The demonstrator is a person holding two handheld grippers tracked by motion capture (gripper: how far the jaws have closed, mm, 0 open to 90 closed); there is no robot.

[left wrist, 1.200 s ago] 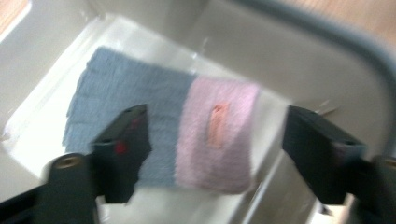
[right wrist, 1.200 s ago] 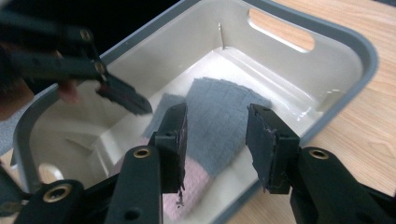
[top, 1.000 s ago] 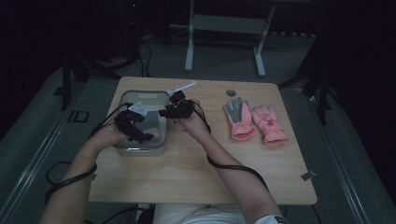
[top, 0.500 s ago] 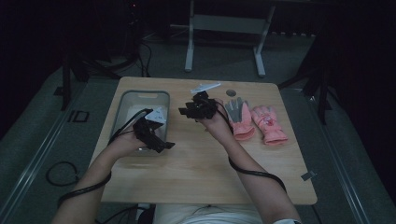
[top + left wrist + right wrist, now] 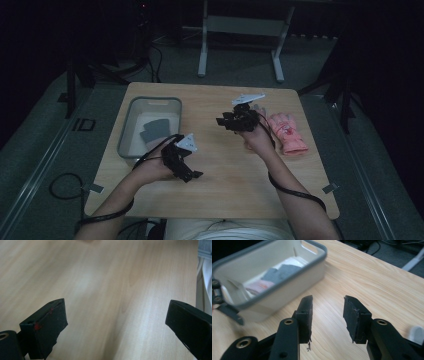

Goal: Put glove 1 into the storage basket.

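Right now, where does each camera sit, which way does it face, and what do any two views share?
High view: above the person's side, looking forward and down on the table; both forearms, left tool and right tool show.
Left gripper view: on the left tool, facing bare table; jaws wide apart.
Right gripper view: on the right tool, facing the bin; jaws apart.
Shared: high and right gripper views both show the bin.

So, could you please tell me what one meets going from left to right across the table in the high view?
Grey bin → left gripper → right gripper → pink glove.
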